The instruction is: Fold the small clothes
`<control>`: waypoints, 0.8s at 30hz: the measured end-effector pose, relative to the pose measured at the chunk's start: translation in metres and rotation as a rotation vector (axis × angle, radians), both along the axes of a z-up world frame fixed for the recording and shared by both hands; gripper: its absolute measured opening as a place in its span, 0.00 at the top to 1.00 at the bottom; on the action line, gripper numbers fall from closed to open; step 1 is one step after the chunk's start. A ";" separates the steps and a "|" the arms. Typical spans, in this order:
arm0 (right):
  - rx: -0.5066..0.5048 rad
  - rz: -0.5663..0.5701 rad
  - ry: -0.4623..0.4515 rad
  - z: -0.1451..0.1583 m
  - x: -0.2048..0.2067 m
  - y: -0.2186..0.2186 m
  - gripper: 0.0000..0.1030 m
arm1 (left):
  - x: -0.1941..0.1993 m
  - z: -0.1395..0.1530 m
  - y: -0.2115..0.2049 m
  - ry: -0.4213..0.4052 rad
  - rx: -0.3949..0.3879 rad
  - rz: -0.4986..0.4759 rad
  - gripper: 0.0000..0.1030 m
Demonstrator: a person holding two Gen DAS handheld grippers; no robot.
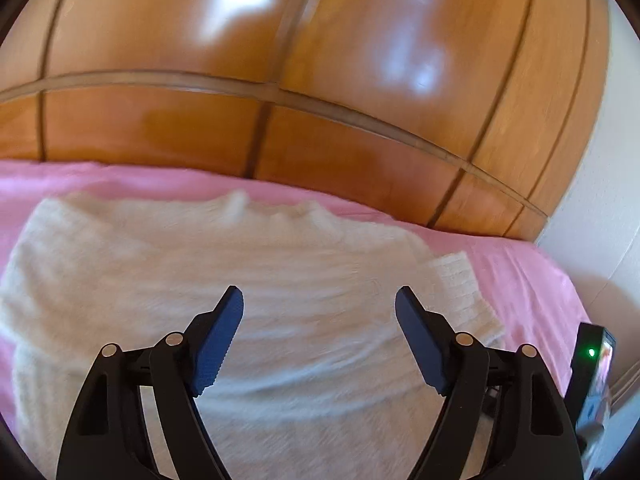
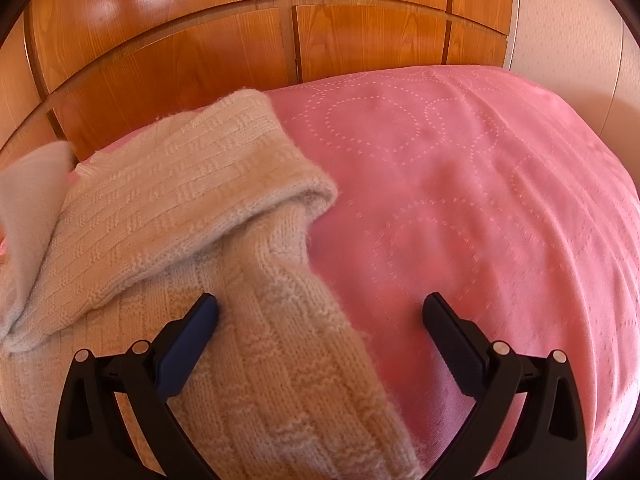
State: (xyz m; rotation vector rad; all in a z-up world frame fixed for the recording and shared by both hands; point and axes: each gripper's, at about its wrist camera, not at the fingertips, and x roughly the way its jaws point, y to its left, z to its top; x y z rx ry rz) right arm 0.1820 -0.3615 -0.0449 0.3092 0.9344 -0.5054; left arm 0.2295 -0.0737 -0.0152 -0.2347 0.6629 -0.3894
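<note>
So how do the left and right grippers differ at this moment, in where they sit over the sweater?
The left gripper hangs over the middle of the cream sweater, knit filling the gap between its fingers. The right gripper sits at the sweater's edge: one finger over the knit, the other over the pink bedspread. The left view is motion-blurred, the right sharp. Both stand open, gripping nothing.

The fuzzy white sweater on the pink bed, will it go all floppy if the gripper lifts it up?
Probably yes. The sweater is soft knit and its sleeve already drapes in a bend, so it would likely sag. It looks thick and fluffy, so probably light for its bulk. The fuzzy yarn should grip rather than slip.
</note>
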 end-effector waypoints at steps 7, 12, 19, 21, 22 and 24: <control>0.000 0.001 0.000 0.000 0.000 0.000 0.02 | -0.010 -0.009 0.094 0.024 -0.045 0.302 0.25; 0.000 0.000 0.000 0.000 0.000 0.000 0.02 | 0.016 -0.035 0.144 0.153 0.108 0.499 0.27; 0.001 0.001 0.000 0.000 0.000 -0.001 0.02 | 0.012 -0.053 0.174 0.221 -0.039 0.512 0.25; 0.003 0.001 -0.002 0.000 -0.001 -0.001 0.02 | -0.002 -0.053 0.180 0.211 -0.092 0.533 0.25; 0.003 0.000 -0.003 0.000 -0.001 -0.001 0.02 | -0.011 -0.053 0.182 0.211 -0.113 0.535 0.25; 0.002 0.001 -0.002 0.000 -0.001 -0.002 0.02 | -0.026 -0.053 0.180 0.217 -0.131 0.520 0.25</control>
